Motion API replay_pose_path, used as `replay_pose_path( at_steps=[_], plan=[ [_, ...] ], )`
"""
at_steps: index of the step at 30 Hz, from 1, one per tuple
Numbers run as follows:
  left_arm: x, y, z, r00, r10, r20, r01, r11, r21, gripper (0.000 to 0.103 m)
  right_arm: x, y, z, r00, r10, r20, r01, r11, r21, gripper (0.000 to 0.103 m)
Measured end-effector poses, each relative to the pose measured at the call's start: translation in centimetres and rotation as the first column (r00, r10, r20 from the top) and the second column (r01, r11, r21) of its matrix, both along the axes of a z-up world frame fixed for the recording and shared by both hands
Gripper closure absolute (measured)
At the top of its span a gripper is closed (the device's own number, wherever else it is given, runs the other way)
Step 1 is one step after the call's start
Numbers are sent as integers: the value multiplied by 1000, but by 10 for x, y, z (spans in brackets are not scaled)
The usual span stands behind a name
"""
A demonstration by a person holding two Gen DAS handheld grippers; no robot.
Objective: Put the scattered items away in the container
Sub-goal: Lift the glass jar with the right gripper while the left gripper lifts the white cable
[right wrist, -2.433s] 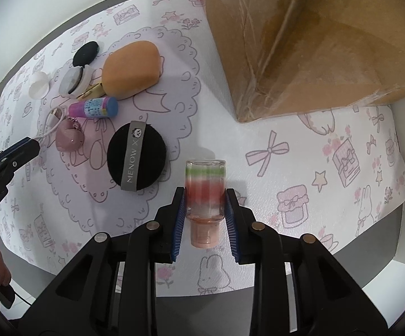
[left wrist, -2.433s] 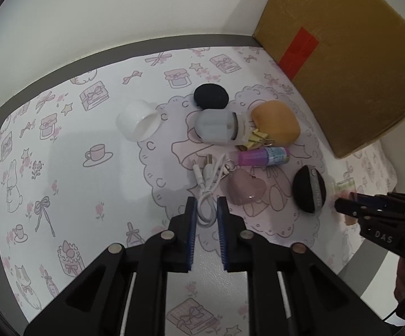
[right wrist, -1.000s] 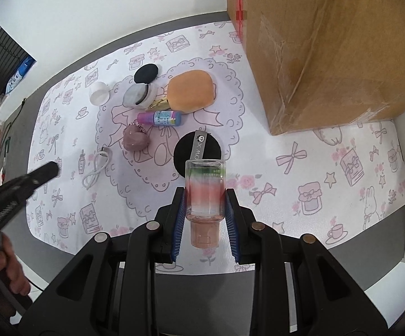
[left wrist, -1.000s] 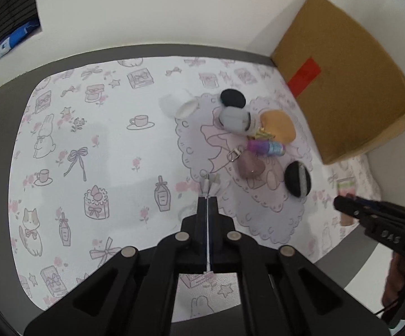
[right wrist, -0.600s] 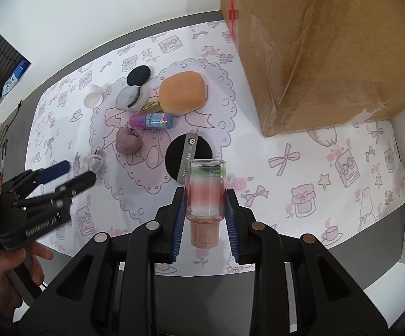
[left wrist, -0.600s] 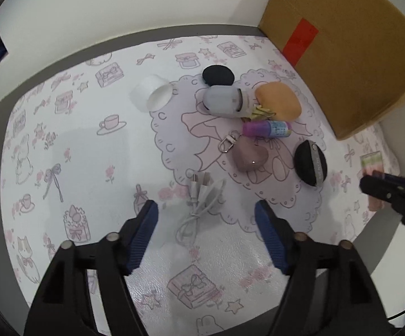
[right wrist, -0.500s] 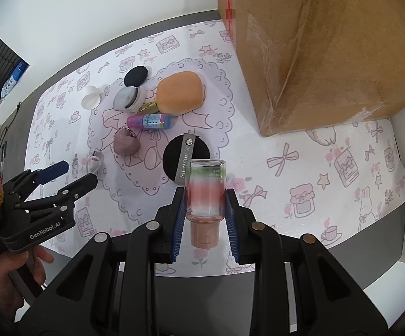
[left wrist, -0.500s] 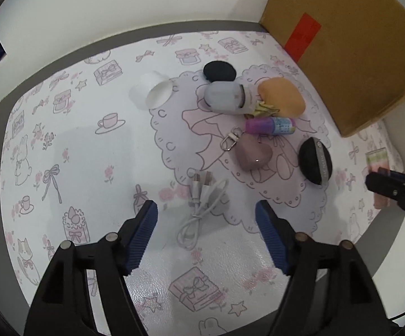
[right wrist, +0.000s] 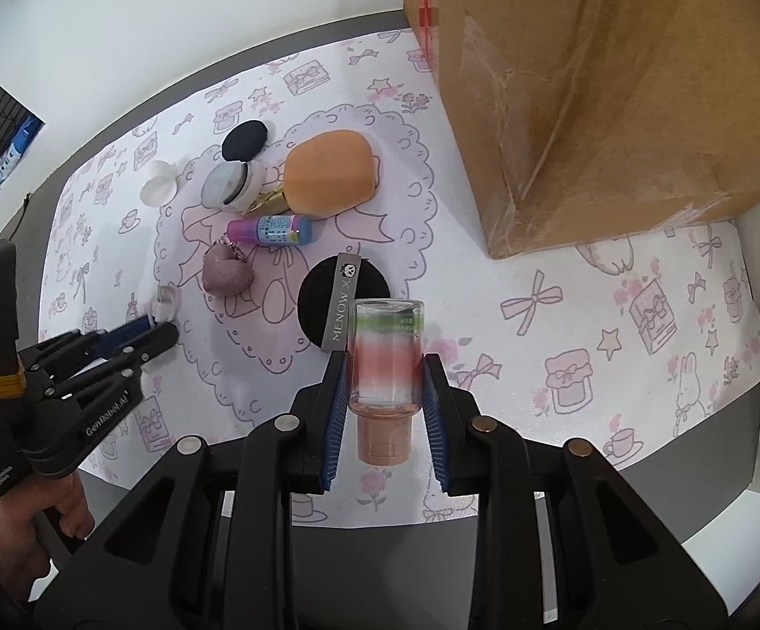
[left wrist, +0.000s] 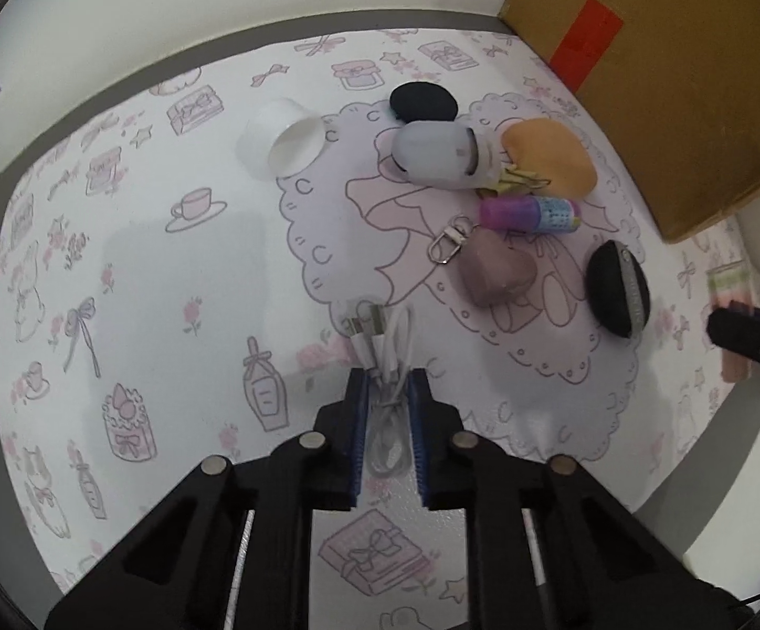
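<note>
Our right tool (right wrist: 385,394) pinches a small bottle (right wrist: 386,362) with pink and green layers, cap toward us, held above the bench (right wrist: 616,315). Our left tool (left wrist: 388,420) is nearly pressed together around a coiled white cable (left wrist: 388,362), whose plugs stick out ahead of the tips; whether it is lifted yet we cannot tell.

Going by size, the cardboard box (right wrist: 616,79) stands at the far right of the bench, presumably the container; its inside is hidden from us. Near it lies the orange sponge (right wrist: 330,170), then the black puff (right wrist: 327,299), the grey case (left wrist: 440,155), the white cup (left wrist: 285,139), the black pad (left wrist: 423,101), the heart keyring (left wrist: 495,273) and the purple tube (left wrist: 529,214).

We judge the tidying barely begun: two things are in hand, seven lie loose.
</note>
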State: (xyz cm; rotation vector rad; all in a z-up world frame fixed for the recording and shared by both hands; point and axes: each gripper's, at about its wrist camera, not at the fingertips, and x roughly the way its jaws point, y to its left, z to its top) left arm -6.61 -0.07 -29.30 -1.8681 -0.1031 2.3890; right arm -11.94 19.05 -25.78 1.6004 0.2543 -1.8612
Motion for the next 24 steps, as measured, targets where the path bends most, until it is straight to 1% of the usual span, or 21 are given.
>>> replay_pose_path(
  at_steps=[3, 11, 17, 24],
  plan=[
    [2, -6, 1, 1000, 22, 11, -22, 999, 49, 90, 1, -2, 0, 1000, 2, -2, -2, 1000, -3, 75],
    [11, -13, 28, 997, 67, -40, -61, 989, 131, 91, 6, -5, 4, 1000, 4, -18, -4, 1000, -20, 75],
    [14, -8, 44, 994, 76, -73, -66, 988, 137, 91, 12, -10, 12, 999, 21, -35, -22, 999, -44, 75],
    [21, -7, 78, 987, 79, -140, -59, 988, 140, 91, 14, -17, 32, 998, 38, -55, -44, 994, -97, 75]
  ],
)
